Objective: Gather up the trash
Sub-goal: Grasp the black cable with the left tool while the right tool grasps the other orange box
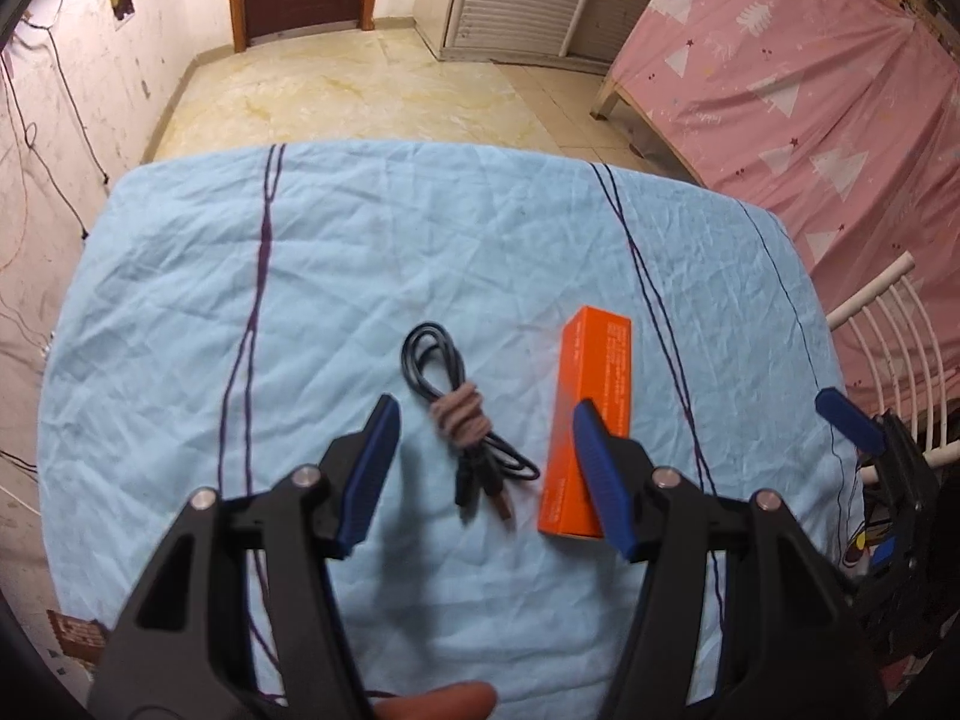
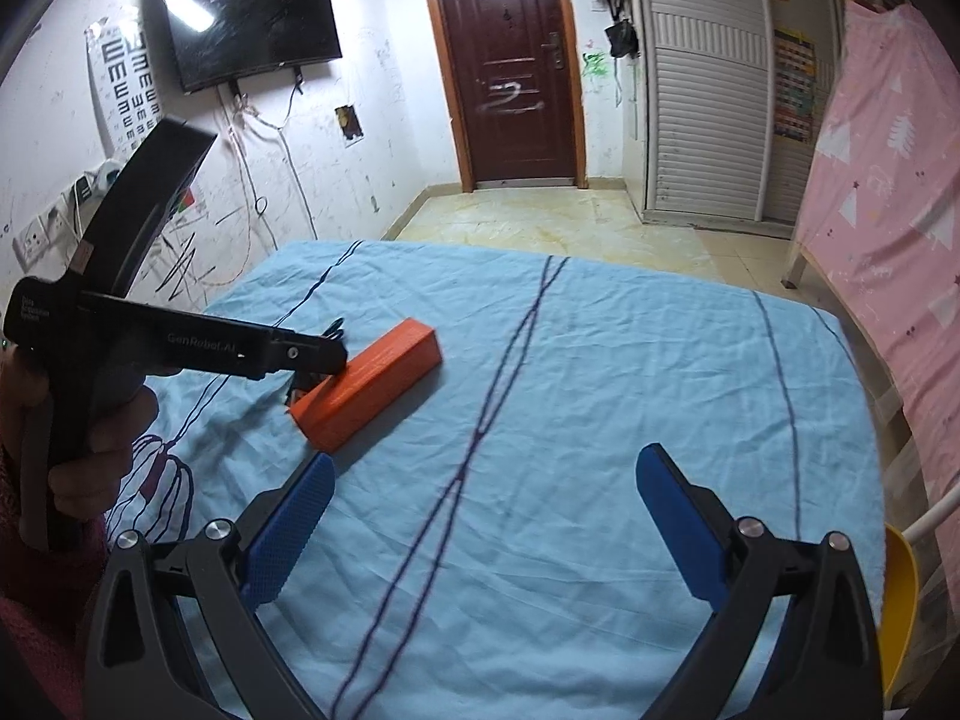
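Note:
A coiled black cable [image 1: 462, 420], bound with a brownish tie, lies on the light blue tablecloth [image 1: 240, 252]. Right of it lies a long orange box [image 1: 594, 354]. My left gripper [image 1: 485, 417] hangs open over the cable, which shows in the gap between the blue pads without touching either; the right pad overlaps the box in the picture. In the right wrist view the orange box [image 2: 372, 378] lies ahead to the left, with the left gripper [image 2: 324, 357] just above its near end and a hand [image 2: 102, 420] holding it. My right gripper [image 2: 487, 459] is open over bare cloth.
A pink-covered bed [image 1: 810, 108] stands to the right of the table, with white bars [image 1: 888, 312] at the table's right edge. A yellow object [image 2: 900, 588] sits at the near right corner. Beyond the far table edge are tiled floor [image 2: 540, 216] and a brown door [image 2: 510, 60].

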A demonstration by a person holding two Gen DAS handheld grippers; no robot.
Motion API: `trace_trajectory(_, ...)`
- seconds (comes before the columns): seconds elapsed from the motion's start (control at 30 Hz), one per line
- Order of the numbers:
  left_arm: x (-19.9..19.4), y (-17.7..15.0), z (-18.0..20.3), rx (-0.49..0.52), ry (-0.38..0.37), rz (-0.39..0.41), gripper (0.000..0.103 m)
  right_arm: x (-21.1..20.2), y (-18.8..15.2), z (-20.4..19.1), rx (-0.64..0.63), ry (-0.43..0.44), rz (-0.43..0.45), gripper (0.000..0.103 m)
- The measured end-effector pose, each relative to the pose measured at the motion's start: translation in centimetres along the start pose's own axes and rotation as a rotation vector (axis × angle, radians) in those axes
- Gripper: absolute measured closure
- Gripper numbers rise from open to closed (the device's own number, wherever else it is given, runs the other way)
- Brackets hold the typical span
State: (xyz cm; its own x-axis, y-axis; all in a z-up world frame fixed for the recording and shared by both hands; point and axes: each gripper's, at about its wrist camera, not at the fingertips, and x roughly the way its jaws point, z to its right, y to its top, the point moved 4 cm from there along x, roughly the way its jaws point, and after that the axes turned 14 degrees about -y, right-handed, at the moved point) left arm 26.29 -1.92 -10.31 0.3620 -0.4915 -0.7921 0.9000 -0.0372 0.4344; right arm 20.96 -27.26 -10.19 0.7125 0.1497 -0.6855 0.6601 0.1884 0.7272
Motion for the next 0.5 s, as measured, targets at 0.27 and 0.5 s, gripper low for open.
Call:
trace_trajectory(0.27, -0.4, 0.1, -0.8, -0.02, -0.01, 0.018, 0.057, 1.1, 0.6, -2.8, -0.056, 0.012, -0.023, 0.009)
trace_trajectory(0.5, -0.6, 0.0, -2.1, -0.072, -0.02, 0.033, 0.059, 2.2, 0.9, -4.9, -0.091, 0.028, -0.044, 0.009)
